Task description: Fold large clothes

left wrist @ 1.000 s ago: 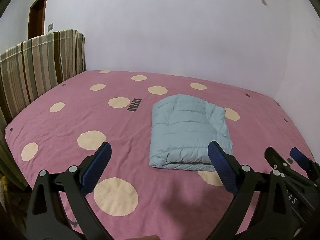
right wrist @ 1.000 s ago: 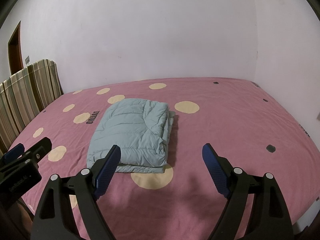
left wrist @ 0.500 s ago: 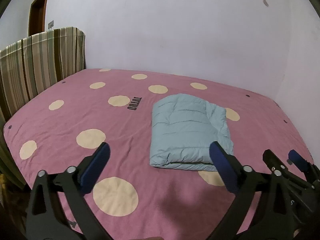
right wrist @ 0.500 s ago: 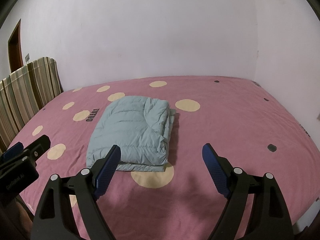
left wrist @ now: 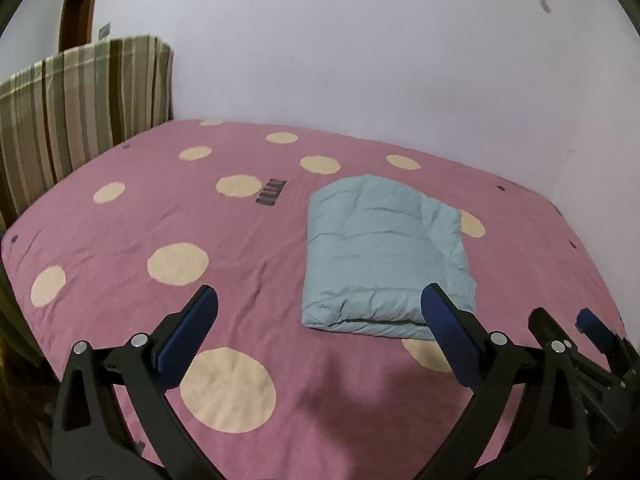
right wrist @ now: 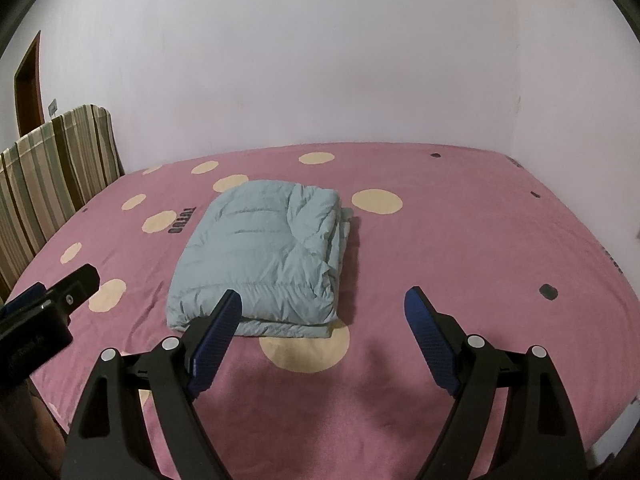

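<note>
While both tongs hang spread wide and empty above the near edge of the bed, the folded light-blue puffer jacket lies flat on the pink dotted bedsheet, mid-frame. Left tongs fill the bottom of the left wrist view, with the right tongs showing at its lower right edge. Only the right wrist view shows the jacket's bunched layered edge toward frame right. A striped headboard cover stands at upper left.
</note>
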Demonstrator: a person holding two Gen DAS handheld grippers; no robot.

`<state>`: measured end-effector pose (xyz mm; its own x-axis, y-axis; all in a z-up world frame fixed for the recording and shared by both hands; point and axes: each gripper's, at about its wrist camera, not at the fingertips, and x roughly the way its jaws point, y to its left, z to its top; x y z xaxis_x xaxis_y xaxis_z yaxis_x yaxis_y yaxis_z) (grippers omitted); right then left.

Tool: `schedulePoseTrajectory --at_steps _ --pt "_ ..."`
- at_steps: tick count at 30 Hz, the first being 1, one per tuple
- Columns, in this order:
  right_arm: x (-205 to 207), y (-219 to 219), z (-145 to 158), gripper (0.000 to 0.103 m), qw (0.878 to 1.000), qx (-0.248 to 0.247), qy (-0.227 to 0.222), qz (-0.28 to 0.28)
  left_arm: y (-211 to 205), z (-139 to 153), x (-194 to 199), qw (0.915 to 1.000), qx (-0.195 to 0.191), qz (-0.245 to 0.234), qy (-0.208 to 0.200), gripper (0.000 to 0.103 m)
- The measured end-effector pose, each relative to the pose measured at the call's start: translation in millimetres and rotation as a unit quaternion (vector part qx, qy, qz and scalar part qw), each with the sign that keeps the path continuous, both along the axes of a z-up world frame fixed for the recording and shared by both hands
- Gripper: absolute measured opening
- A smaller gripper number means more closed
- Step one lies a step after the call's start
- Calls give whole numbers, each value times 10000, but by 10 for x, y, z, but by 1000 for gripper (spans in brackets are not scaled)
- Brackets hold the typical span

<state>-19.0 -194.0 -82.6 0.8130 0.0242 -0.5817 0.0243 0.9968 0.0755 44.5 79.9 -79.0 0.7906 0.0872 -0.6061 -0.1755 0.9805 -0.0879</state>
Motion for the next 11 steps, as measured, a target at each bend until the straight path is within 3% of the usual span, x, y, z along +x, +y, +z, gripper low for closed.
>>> schedulePoseTrajectory --at_steps 6,11 --pt "104 -58 -104 82 9999 -46 84 -52 139 -90 160 9998 130 93 -73 101" --pt "360 -414 -247 82 9988 -10 243 -415 621 -340 595 9986 93 472 203 101"
